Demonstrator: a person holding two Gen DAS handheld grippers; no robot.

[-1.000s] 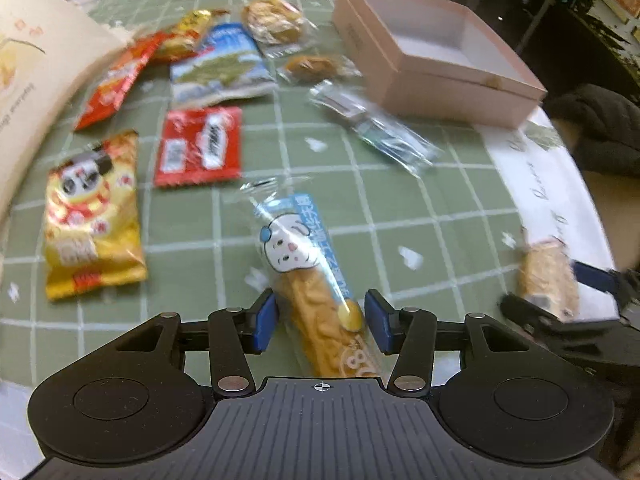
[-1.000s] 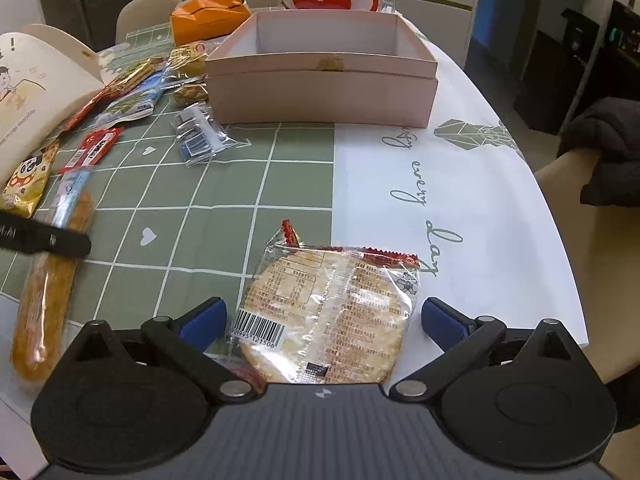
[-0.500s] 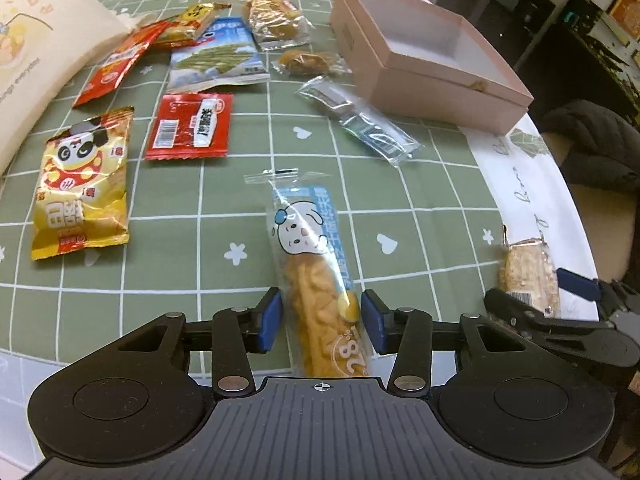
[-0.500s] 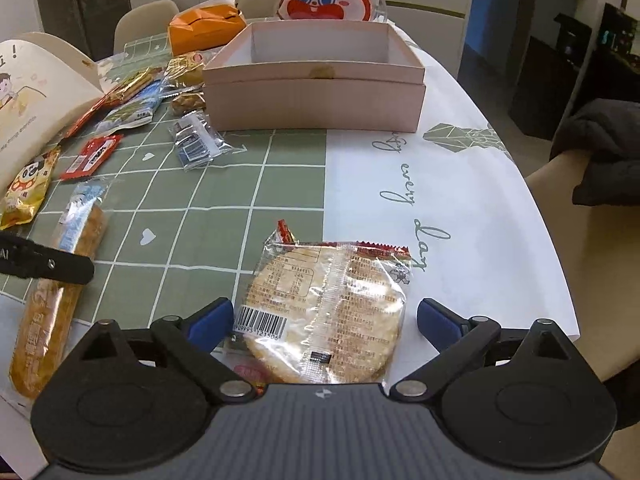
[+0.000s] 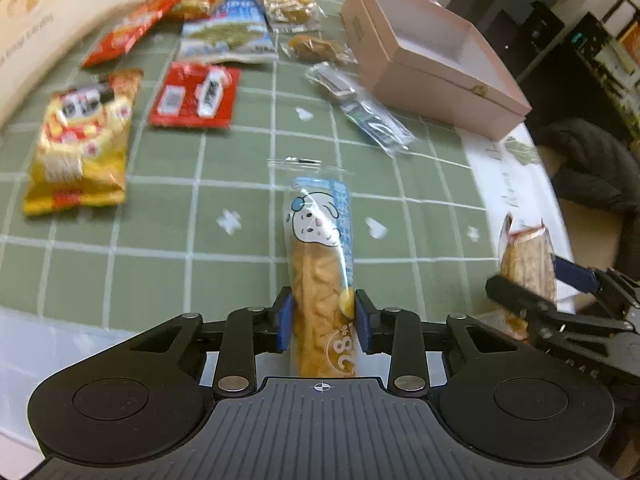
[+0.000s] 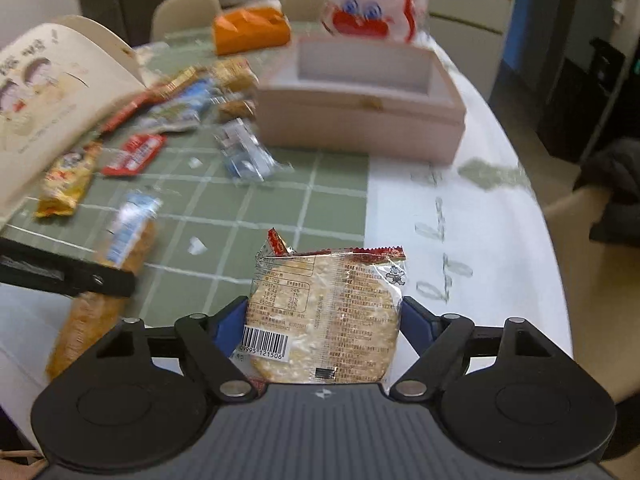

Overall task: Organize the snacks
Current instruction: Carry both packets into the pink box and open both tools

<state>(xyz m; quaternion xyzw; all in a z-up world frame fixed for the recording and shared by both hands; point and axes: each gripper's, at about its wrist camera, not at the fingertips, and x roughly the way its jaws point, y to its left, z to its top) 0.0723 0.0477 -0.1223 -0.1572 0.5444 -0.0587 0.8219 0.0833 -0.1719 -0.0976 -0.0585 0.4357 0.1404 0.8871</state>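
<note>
The long bread stick packet lies near the table's front edge, now pinched by the left gripper, whose jaws have just been closing. The right gripper has likewise clamped the rice cracker packet by the white border; both seem ready for the pink box.

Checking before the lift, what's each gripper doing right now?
Left gripper: just closed on the long bread stick pack.
Right gripper: just closed on the rice cracker pack.

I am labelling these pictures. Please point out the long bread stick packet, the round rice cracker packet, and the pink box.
long bread stick packet [image 5: 320, 280], left wrist view, on the bread.
round rice cracker packet [image 6: 324, 316], right wrist view, packet middle.
pink box [image 6: 360, 124], right wrist view, front wall.
</note>
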